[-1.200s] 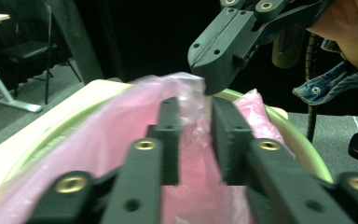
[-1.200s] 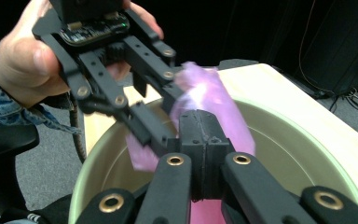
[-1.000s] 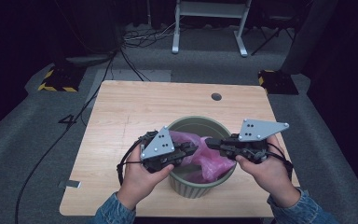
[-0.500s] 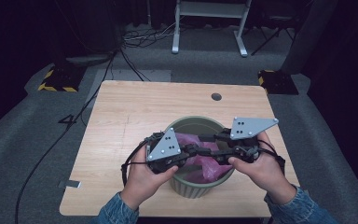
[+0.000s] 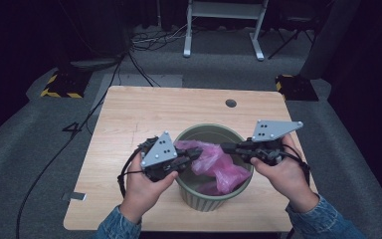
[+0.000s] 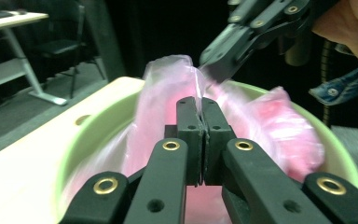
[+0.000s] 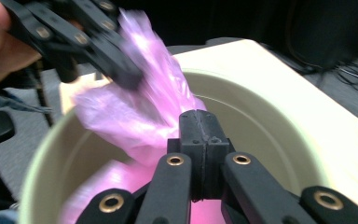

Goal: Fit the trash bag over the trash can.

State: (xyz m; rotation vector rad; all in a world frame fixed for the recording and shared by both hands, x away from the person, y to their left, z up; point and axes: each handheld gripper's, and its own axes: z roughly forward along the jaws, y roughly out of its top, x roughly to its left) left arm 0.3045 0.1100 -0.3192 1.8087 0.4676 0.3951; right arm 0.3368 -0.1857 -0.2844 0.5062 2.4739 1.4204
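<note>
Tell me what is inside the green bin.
A crumpled pink plastic bag sits inside the green bin, pinched by the left gripper and right gripper. The bag covers the bin's bottom.

I see the far half of the tabletop point(image 5: 179, 107) lying bare, so there is wide room to pass there, with just a small dark round hole point(image 5: 231, 103) near its far edge. The green bucket point(image 5: 199, 196) stands near the front edge and blocks the middle. Its mouth is crowded: the pink plastic bag point(image 5: 214, 162) bunches up inside, my left claw point(image 5: 197, 152) reaches in over the left rim, and my right claw point(image 5: 225, 147) over the right. Between the two tips only a narrow gap is left. Bare strips of tabletop run left and right of the bucket.
</note>
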